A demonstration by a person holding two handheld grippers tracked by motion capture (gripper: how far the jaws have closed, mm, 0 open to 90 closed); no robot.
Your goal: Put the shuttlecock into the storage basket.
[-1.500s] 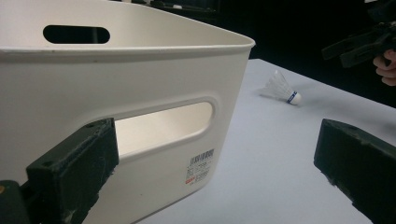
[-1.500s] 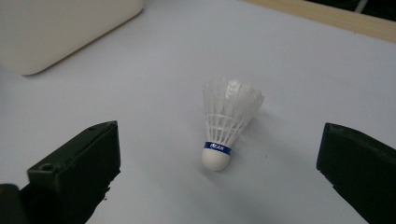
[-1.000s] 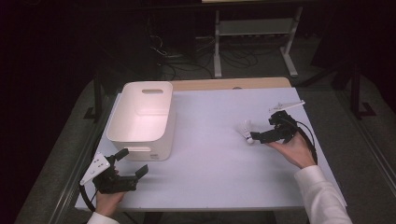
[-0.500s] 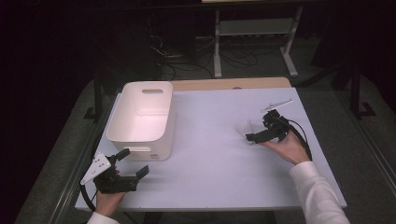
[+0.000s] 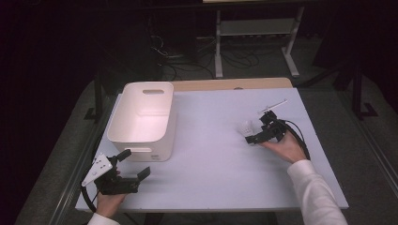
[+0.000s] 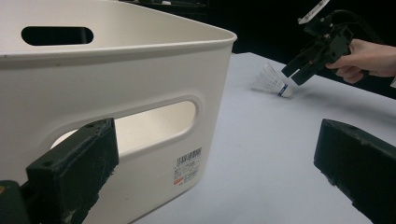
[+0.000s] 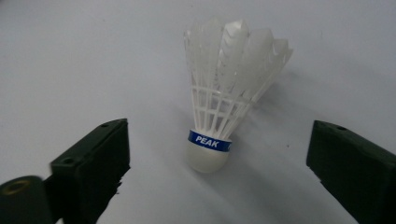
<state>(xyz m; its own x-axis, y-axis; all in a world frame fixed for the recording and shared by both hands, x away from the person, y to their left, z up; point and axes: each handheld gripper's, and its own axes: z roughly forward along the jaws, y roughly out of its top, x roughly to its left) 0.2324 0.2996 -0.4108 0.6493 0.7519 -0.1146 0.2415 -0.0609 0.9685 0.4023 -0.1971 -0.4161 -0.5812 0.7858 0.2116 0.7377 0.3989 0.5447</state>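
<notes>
A: Largest first — what's on the worktop (image 5: 211,154)?

B: A white plastic storage bin (image 5: 143,119) with handle slots sits at about ten o'clock, empty as far as I can see.

A: And the claws?

B: The left claw (image 5: 133,165) rests at seven o'clock, just beside the bin's near end, jaws spread wide, holding nothing. The right claw (image 5: 251,137) is at three o'clock, also wide open.

A: The shuttlecock (image 7: 224,107)?

B: It lies on the worktop with its cork toward the right claw, between the open jaws but apparently untouched. Its blue band reads "PEAK".
</notes>
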